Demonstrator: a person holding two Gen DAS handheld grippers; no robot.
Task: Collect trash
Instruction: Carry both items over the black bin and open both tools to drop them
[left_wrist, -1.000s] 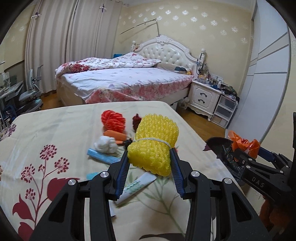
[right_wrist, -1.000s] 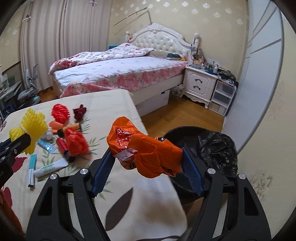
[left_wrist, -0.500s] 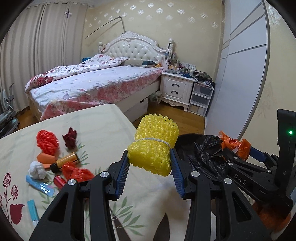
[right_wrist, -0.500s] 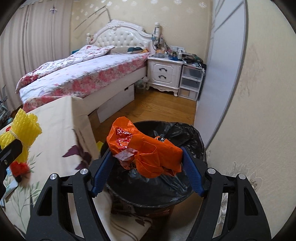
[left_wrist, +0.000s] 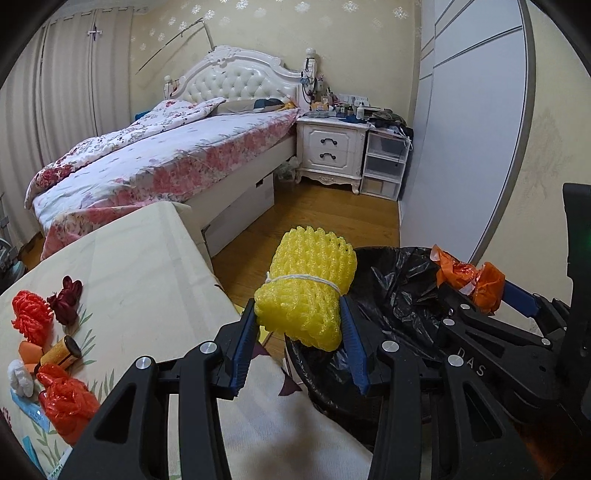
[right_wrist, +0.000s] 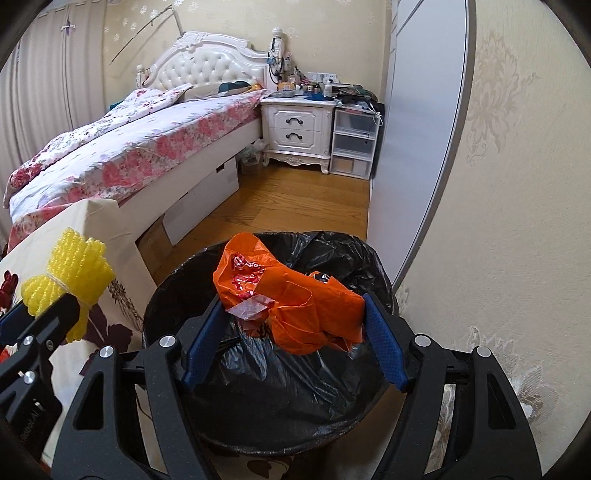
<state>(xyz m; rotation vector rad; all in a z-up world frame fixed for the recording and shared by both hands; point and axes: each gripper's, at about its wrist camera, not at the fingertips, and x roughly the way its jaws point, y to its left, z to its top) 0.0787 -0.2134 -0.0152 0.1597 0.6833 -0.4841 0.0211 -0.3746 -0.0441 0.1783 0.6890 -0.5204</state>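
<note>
Both grippers have swung away from the littered table toward the bin since a second ago, each carrying its load and both angled downward. Now the left gripper is clamped on the yellow foam net (a bundle tied round with white string), its blue pads pressing both sides, and holds it at the near left rim of the black-lined trash bin, just past the table's right edge. To its right, the right gripper squeezes the crumpled orange plastic bag between its pads and hangs directly over the bin's open mouth, with the bag above the black liner, not touching it as far as can be seen. Left behind on the floral tablecloth lie more scraps: a red foam net, a dark red piece and a red plastic wad. Far beyond stands the bed.
</note>
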